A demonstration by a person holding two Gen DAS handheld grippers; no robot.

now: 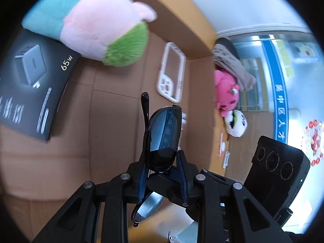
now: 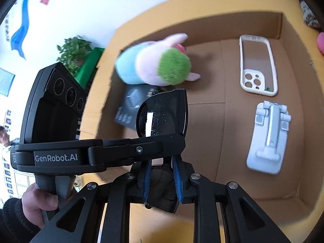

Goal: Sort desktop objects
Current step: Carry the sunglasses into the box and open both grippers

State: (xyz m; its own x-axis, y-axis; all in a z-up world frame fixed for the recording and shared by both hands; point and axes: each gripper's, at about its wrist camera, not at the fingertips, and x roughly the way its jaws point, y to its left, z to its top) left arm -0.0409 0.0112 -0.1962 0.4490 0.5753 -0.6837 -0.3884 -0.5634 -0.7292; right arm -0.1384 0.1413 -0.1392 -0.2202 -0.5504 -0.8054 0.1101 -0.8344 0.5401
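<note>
Both grippers hold one pair of black sunglasses over an open cardboard box. My left gripper [image 1: 163,168] is shut on the sunglasses [image 1: 162,137], one lens sticking up, the other hanging below the fingers. My right gripper [image 2: 162,162] is shut on the same sunglasses [image 2: 162,115], with the left gripper's body [image 2: 60,121] crossing just in front. Inside the cardboard box [image 2: 253,182] lie a pastel plush toy [image 2: 156,64], a black 65W charger box [image 1: 30,85], a white phone case [image 2: 257,64] and a white phone stand [image 2: 269,139].
The box walls [image 1: 182,30] rise around the objects. Outside the box a pink plush [image 1: 224,89], a black-and-white plush [image 1: 236,123] and grey cloth [image 1: 230,62] lie to the right. A green plant [image 2: 75,54] stands beyond the box's left wall.
</note>
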